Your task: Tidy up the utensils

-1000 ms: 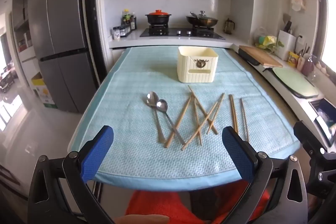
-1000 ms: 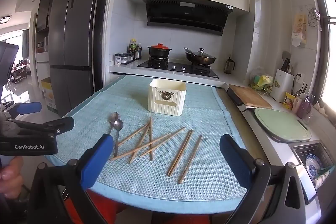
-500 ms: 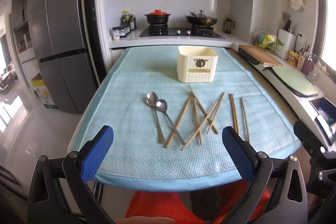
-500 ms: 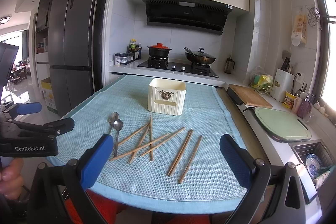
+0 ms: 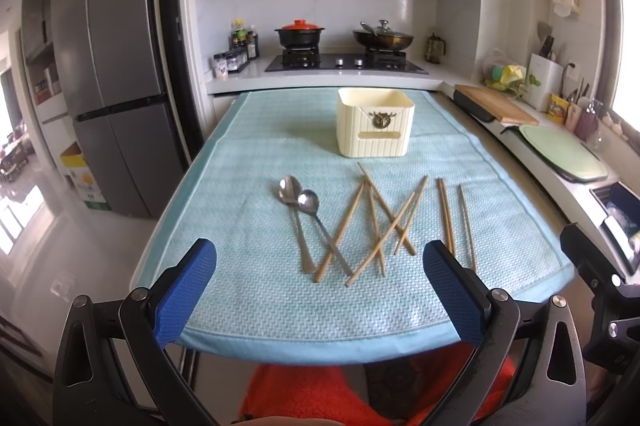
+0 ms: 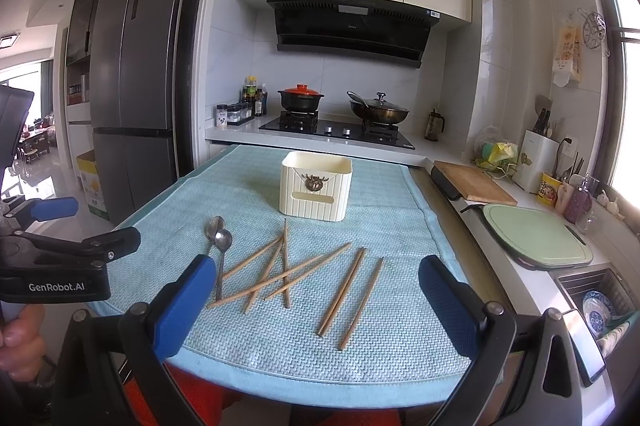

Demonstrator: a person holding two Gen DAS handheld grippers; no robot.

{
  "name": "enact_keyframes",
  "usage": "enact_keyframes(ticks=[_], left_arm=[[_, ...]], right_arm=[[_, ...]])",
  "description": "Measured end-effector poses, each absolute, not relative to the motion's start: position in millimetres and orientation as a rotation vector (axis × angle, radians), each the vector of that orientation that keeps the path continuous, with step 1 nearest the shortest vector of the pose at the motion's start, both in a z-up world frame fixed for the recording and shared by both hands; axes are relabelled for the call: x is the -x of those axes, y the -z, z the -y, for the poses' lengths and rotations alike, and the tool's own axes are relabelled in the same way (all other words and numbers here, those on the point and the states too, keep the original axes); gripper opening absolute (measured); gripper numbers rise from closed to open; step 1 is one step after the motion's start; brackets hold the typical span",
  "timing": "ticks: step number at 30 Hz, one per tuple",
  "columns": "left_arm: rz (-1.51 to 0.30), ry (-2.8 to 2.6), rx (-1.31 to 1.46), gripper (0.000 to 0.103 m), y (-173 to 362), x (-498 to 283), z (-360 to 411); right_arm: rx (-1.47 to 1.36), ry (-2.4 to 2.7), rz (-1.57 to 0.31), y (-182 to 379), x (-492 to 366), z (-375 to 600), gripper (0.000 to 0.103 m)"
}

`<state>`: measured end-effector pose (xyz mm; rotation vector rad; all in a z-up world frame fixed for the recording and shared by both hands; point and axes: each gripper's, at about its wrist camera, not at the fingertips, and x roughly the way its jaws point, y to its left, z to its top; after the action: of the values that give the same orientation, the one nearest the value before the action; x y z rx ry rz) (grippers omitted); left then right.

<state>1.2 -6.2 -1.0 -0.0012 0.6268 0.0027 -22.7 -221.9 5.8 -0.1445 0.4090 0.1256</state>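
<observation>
While both grippers hover spread and empty off the near edge of the blue mat (image 5: 248, 162), nothing is sorted yet: the cream holder (image 5: 375, 122) stands behind crossed chopsticks (image 5: 376, 222) and two spoons (image 5: 298, 202). Next comes a pinch on one utensil. Only the right view shows the left gripper (image 6: 52, 246) and sink dishes (image 6: 598, 312).

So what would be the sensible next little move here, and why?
Probably lower the right hand-held gripper onto the outermost chopstick. Both grippers are open and empty, that stick lies apart from the crossed pile, and the cream holder stands behind.
</observation>
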Motion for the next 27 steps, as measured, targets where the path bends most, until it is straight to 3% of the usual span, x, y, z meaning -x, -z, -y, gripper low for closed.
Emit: enact_keyframes(ticks=[27], left_arm=[[-0.608,0.013,-0.017,0.103,-0.7,-2.7,9.8]], right_arm=[[0.128,-0.104,-0.414,-4.6,19.9,227.1,0.103]])
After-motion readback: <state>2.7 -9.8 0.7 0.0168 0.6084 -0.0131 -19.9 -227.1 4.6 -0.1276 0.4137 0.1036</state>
